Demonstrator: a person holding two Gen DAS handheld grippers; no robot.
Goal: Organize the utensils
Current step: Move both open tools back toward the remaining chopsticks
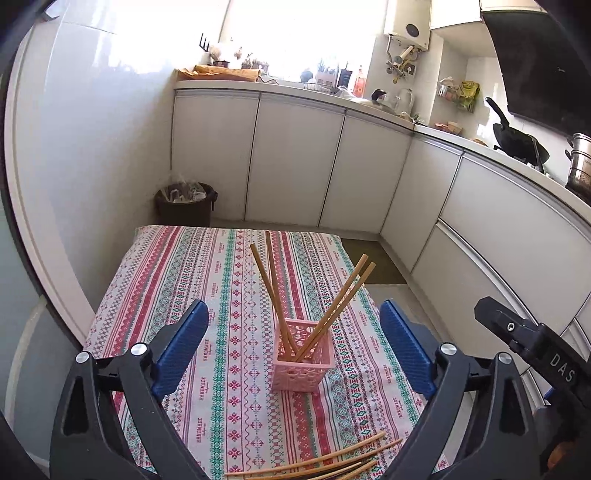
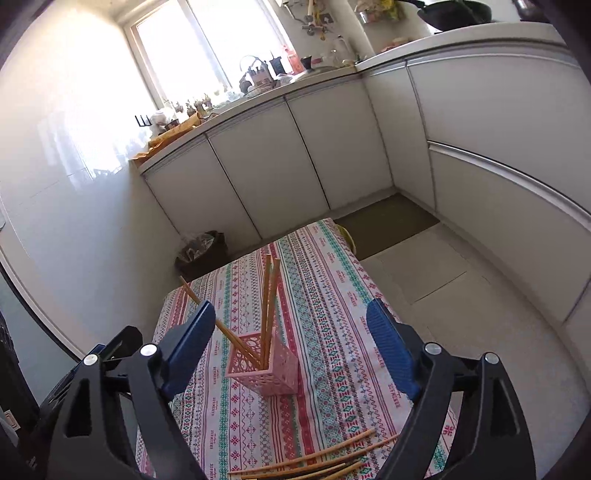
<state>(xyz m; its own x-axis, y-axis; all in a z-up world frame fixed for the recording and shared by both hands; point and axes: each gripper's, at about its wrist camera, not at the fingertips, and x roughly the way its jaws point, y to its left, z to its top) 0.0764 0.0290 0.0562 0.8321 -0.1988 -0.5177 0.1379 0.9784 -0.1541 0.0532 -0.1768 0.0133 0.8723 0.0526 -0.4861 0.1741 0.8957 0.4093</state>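
Chopsticks (image 1: 317, 463) lie loose below both wide-open, empty jaws; four more (image 1: 284, 295) stand in the pink basket (image 1: 301, 363) ahead, between the left gripper (image 1: 295, 347) and right gripper (image 2: 291, 343) fingers.

A home kitchen, small and lived-in. White cabinets (image 1: 295, 158) run in an L under a cluttered counter (image 1: 369, 101), with a kettle (image 1: 404, 99), a black wok (image 1: 517, 142) on the stove, and a water heater (image 1: 406, 33) on the tiled wall beside a bright window (image 2: 207, 48). A lined rubbish bin (image 1: 184, 201) sits in the corner.
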